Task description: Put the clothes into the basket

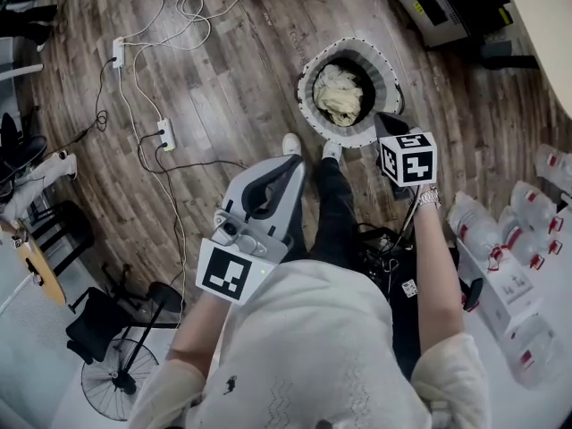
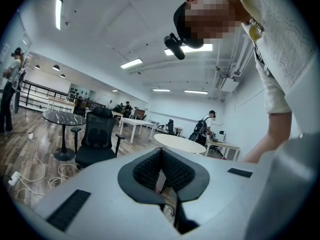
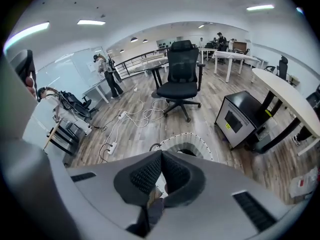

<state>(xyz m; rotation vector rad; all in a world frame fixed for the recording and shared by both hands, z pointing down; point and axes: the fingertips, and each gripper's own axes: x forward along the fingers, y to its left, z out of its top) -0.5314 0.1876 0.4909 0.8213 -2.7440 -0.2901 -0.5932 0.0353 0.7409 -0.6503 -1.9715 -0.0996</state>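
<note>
Head view: basket (image 1: 386,71) is sitting on the floor (image 1: 223,88) at 12 o'clock from the person's shoes (image 1: 332,150), cream clothes (image 1: 340,92) lying inside, no other garment showing. Left gripper view: left gripper (image 2: 161,153) is pointing roughly level, jaws together, empty. Right gripper view: right gripper (image 3: 161,156) is aiming down at the basket, jaws closed on nothing, so the job is looking done.

Wood floor (image 1: 232,88) w/ cables (image 1: 143,70); blk office chair (image 3: 182,71); strip lights (image 3: 91,22).
</note>
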